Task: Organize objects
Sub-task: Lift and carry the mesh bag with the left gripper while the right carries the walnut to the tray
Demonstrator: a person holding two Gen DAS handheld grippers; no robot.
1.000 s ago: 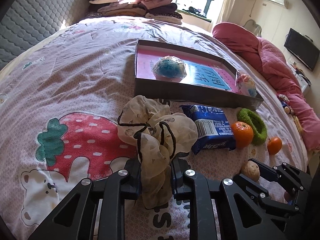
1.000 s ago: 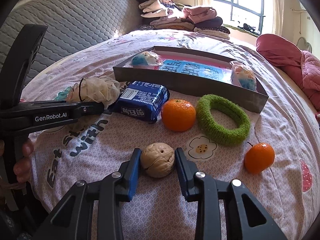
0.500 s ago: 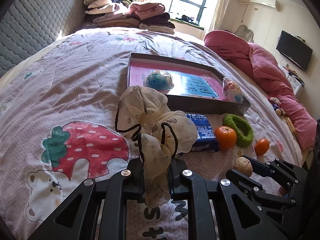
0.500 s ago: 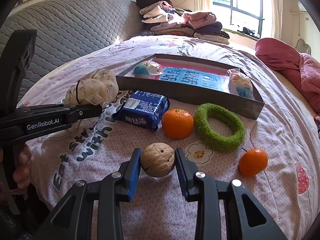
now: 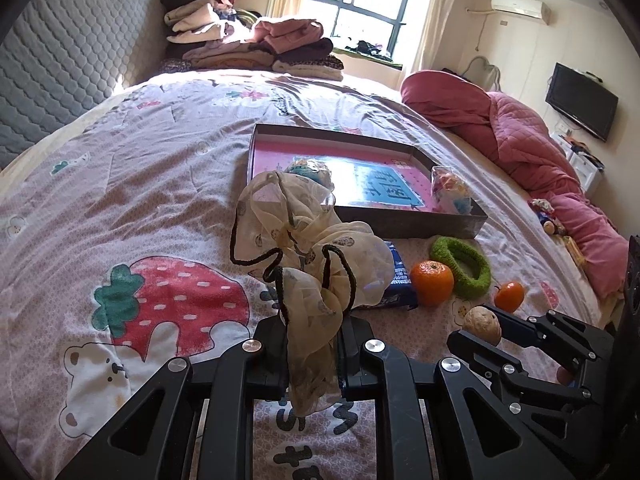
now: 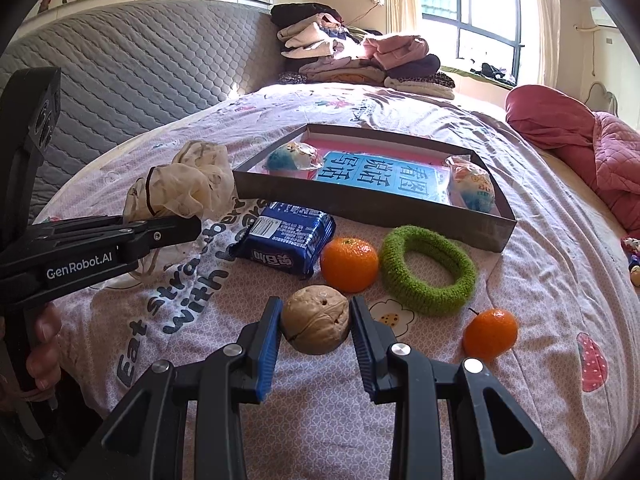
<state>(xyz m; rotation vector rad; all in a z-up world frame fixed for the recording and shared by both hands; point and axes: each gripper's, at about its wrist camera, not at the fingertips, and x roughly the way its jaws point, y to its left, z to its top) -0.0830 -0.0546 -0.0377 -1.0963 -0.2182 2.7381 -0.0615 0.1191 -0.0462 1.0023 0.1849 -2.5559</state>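
Two wrapped balls sit in the box (image 6: 372, 204) — my left gripper (image 5: 312, 344) pinches the scrunchie (image 5: 304, 240), right gripper (image 6: 316, 332) the walnut (image 6: 316, 320); four items remain.

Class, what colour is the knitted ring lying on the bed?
Green; the fuzzy knitted ring shows best in the right wrist view.

Sunlight is streaming through a barred window (image 5: 362, 4) onto a bed (image 5: 132, 168) backed by a grey quilted headboard (image 6: 132, 76); a wall television (image 5: 581, 101) and what seems an air conditioner (image 5: 518, 5) are hanging opposite.
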